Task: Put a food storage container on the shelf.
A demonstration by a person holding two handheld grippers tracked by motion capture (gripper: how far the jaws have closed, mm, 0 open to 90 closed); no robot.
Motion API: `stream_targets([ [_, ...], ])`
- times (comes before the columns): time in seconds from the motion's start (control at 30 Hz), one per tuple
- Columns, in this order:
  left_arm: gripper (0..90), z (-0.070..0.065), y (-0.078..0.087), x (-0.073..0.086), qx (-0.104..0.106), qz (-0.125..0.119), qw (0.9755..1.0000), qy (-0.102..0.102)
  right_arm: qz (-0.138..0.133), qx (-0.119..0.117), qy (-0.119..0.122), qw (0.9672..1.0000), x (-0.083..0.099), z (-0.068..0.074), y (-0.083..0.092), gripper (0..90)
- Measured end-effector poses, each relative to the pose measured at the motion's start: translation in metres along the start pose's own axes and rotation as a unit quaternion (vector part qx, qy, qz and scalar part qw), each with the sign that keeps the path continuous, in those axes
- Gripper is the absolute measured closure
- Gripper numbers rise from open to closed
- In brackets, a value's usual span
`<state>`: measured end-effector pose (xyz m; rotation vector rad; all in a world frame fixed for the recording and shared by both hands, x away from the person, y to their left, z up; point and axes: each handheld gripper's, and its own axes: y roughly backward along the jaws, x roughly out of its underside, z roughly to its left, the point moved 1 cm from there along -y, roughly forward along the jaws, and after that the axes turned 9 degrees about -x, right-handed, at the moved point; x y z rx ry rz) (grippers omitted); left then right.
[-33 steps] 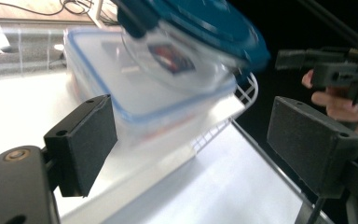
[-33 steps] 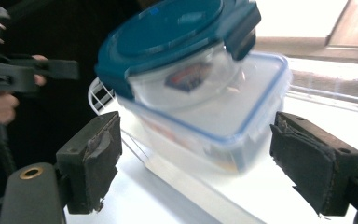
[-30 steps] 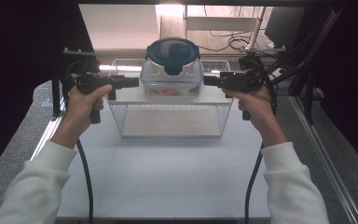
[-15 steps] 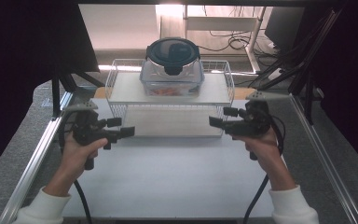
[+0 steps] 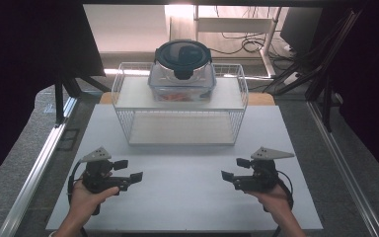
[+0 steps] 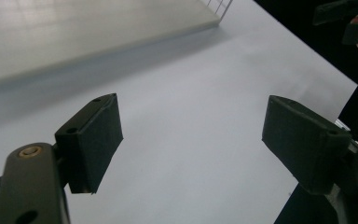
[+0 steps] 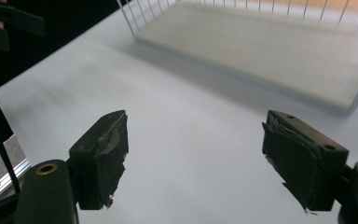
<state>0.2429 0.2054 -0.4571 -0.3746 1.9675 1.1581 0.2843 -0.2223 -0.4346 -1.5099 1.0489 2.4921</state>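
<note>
Hovering: left gripper (image 5: 131, 170) and right gripper (image 5: 233, 169) hung low over the white table (image 5: 187, 197), well short of the wire basket (image 5: 128, 123).
Left jaws: spread wide, nothing between.
Right jaws: just narrowed, apart, holding nothing.
Container (image 5: 182, 69): sat atop basket.
Writing: none readable.

Left gripper (image 5: 131, 170): black body with pistol-style handle, grey three-cornered plate on top, black cable looping off the back. Right gripper (image 5: 231, 169): same black build, same grey plate, black cable curling behind the hand. Seen close in the left gripper view, the left gripper's (image 6: 193, 140) pads (image 6: 95, 140) are smooth black blocks with two small holes on top; a brass-coloured pivot pin sits on the arm. The right gripper's (image 7: 193, 154) pads (image 7: 298, 158) are frayed, covering peeling at the edges; same brass pin.
</note>
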Motion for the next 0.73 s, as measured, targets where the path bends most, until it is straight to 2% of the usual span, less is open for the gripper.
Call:
stream_targets([
  [0.1,18.9,0.005,-0.004,0.011,-0.013,0.012,0.9998,0.005,-0.002,-0.002,-0.011,0.9999,0.016,-0.002,-0.002,22.8],
  [0.13,18.9,0.006,-0.005,0.013,-0.019,0.014,0.9997,0.005,0.002,-0.005,-0.018,0.9998,0.020,-0.003,-0.004,22.6],
  [0.27,19.0,0.010,-0.006,0.022,-0.033,0.019,0.9992,0.010,0.030,0.004,-0.014,0.9994,0.033,-0.006,-0.013,22.4],
  [0.4,19.2,0.012,-0.008,0.025,-0.033,0.023,0.9991,0.009,0.027,0.003,-0.009,0.9996,0.032,-0.006,-0.013,22.7],
  [0.73,19.0,0.016,-0.010,0.027,-0.035,0.024,0.9990,0.012,0.012,0.012,-0.016,0.9997,0.036,-0.009,-0.006,21.4],
])
